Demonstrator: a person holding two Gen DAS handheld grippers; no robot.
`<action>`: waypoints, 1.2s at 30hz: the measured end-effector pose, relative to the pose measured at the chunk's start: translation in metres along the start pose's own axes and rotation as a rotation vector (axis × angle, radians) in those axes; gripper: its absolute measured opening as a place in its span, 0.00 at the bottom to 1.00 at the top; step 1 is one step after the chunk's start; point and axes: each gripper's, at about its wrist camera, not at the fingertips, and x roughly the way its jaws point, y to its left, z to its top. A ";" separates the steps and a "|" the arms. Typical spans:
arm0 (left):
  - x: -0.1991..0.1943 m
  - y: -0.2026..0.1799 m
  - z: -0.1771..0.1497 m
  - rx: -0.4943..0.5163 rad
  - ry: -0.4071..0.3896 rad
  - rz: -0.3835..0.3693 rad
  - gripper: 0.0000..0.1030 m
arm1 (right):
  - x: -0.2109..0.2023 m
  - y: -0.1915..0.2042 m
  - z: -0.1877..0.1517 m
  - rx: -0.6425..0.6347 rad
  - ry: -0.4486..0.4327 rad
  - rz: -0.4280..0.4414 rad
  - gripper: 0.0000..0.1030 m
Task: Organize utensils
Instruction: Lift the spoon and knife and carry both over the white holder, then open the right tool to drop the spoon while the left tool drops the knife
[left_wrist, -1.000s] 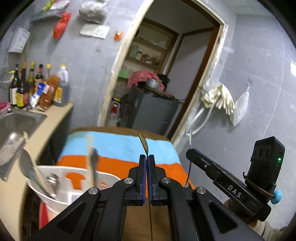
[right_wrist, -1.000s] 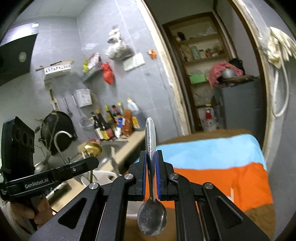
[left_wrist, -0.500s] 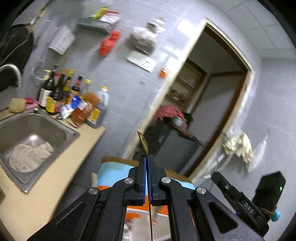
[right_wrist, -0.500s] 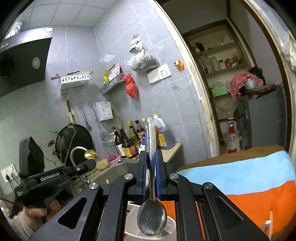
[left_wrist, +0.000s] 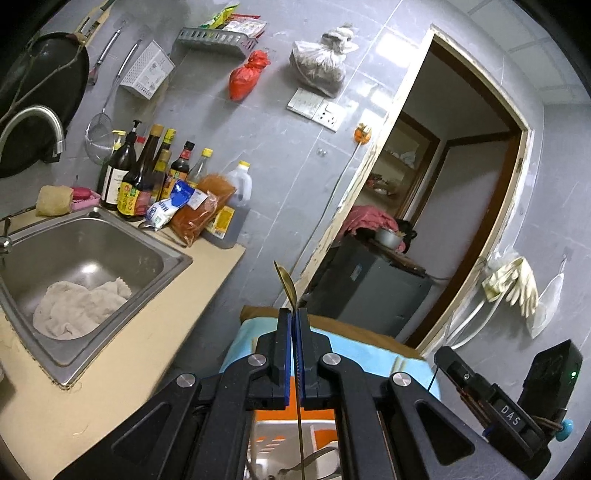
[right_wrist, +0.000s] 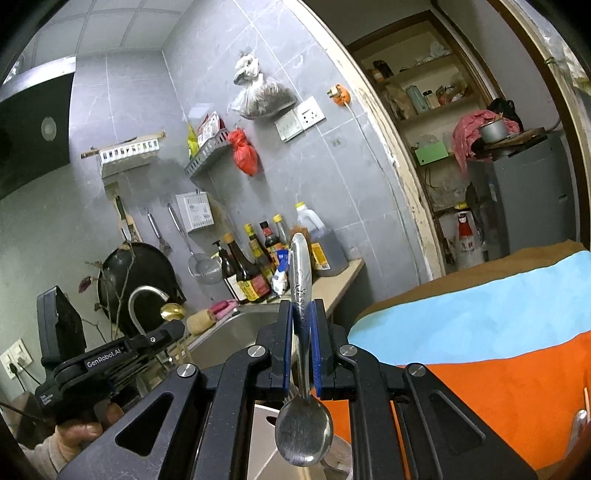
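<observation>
With the left gripper (left_wrist: 294, 354) clamped on a thin gold-coloured spoon (left_wrist: 286, 280) and the right gripper (right_wrist: 303, 350) pinching a silver steel spoon (right_wrist: 303, 435) by its handle, either utensil could have pivoted loose over the near white container (right_wrist: 266, 417).

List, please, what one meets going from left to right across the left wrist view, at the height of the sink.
Sink with a white cloth inside → gold spoon held in the left claw → grey cabinet in the doorway → pale gloves hanging on the wall.
</observation>
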 end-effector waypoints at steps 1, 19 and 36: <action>0.001 0.001 -0.003 0.007 0.004 0.011 0.02 | 0.002 0.000 -0.003 -0.006 0.005 -0.001 0.08; -0.009 -0.006 -0.011 0.058 0.098 0.009 0.05 | -0.004 0.008 -0.018 -0.091 0.104 -0.035 0.15; -0.030 -0.052 -0.010 0.103 0.042 -0.018 0.82 | -0.056 -0.009 0.017 -0.072 0.018 -0.131 0.76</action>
